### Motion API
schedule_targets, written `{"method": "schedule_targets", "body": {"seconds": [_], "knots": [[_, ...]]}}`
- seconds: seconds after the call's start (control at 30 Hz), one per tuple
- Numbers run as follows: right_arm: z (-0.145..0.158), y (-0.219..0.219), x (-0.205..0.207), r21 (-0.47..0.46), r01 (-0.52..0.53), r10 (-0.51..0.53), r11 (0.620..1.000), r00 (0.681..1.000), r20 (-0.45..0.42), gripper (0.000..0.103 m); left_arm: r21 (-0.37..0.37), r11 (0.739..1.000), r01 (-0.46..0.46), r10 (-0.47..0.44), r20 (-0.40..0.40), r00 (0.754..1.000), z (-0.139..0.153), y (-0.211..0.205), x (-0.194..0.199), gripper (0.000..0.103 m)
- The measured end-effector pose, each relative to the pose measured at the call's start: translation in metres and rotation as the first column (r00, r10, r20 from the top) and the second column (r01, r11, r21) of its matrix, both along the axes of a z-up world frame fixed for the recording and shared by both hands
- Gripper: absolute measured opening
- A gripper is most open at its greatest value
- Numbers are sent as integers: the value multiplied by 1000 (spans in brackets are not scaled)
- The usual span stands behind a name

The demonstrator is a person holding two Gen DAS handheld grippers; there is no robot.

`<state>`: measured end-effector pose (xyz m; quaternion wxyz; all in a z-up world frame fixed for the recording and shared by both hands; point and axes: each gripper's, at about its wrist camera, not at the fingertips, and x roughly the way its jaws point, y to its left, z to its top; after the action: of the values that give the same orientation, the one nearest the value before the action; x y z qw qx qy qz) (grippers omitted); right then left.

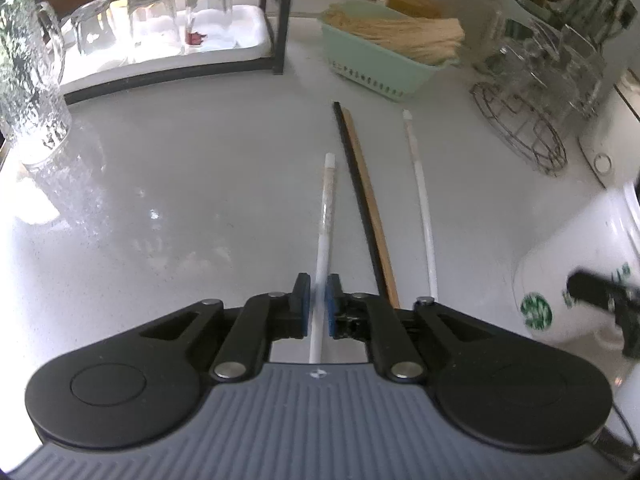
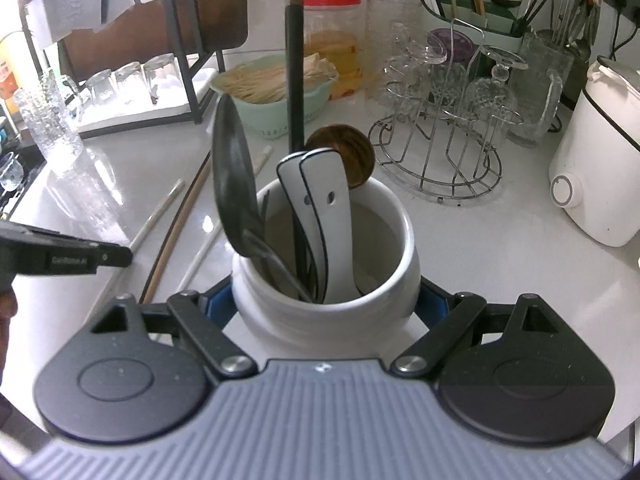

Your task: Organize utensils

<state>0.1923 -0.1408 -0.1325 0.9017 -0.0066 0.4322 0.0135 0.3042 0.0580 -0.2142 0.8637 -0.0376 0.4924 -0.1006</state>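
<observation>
My left gripper [image 1: 318,284] points down at the grey counter, and its blue pads stand close on either side of a white chopstick [image 1: 326,208] that lies lengthwise. A thin gap shows beside the stick. To the right lie a black chopstick [image 1: 354,184], a wooden one [image 1: 374,208] and a second white one [image 1: 420,200]. My right gripper [image 2: 326,300] is shut on a white ceramic utensil holder [image 2: 360,312], its pads pressed on both sides. Inside stand a black spoon [image 2: 232,176], two white spoons [image 2: 324,196], a wooden spoon [image 2: 352,152] and a dark chopstick [image 2: 295,72].
A mint basket of bamboo sticks [image 1: 384,52] sits at the back, with a wire rack of glasses [image 1: 520,128] to its right. Upturned glasses stand on a white tray [image 1: 248,36] at the back left, near a textured glass jug [image 1: 28,80]. A white appliance [image 2: 600,152] stands far right.
</observation>
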Motion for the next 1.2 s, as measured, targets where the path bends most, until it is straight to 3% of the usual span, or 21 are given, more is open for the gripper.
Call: {"method": "schedule_targets", "body": {"seconds": [0.03, 0.1, 0.33, 0.53, 0.7, 0.87, 1.0, 1.2], "knots": [[0, 0, -1, 0, 0, 0, 1000, 1000, 1, 91, -31, 999, -21, 21, -14, 1000, 1, 2, 4, 25], [-1, 0, -1, 0, 2, -2, 1000, 1000, 8, 91, -54, 998, -25, 25, -10, 1000, 2, 1, 10, 29], [-2, 3, -4, -5, 14, -14, 1000, 999, 33, 91, 4, 1000, 11, -11, 27, 1000, 2, -17, 30, 29], [-3, 4, -7, -3, 28, -28, 1000, 999, 39, 91, 68, 996, 65, -67, 17, 998, 1, -31, 44, 29], [-4, 5, -9, -1, 37, -37, 999, 998, 52, 91, 58, 996, 63, -60, -38, 997, 2, -35, 62, 29], [-4, 5, -9, 0, 44, -44, 999, 998, 51, 91, 101, 992, 78, -73, -48, 996, 3, -42, 72, 27], [-4, 7, -8, -2, 47, -46, 999, 998, 49, 91, 170, 977, 130, -126, -32, 991, 3, -49, 73, 14], [-2, 6, 0, -3, 40, -40, 999, 999, 20, 91, 186, 964, 188, -178, -68, 982, 6, -53, 79, 13]]}}
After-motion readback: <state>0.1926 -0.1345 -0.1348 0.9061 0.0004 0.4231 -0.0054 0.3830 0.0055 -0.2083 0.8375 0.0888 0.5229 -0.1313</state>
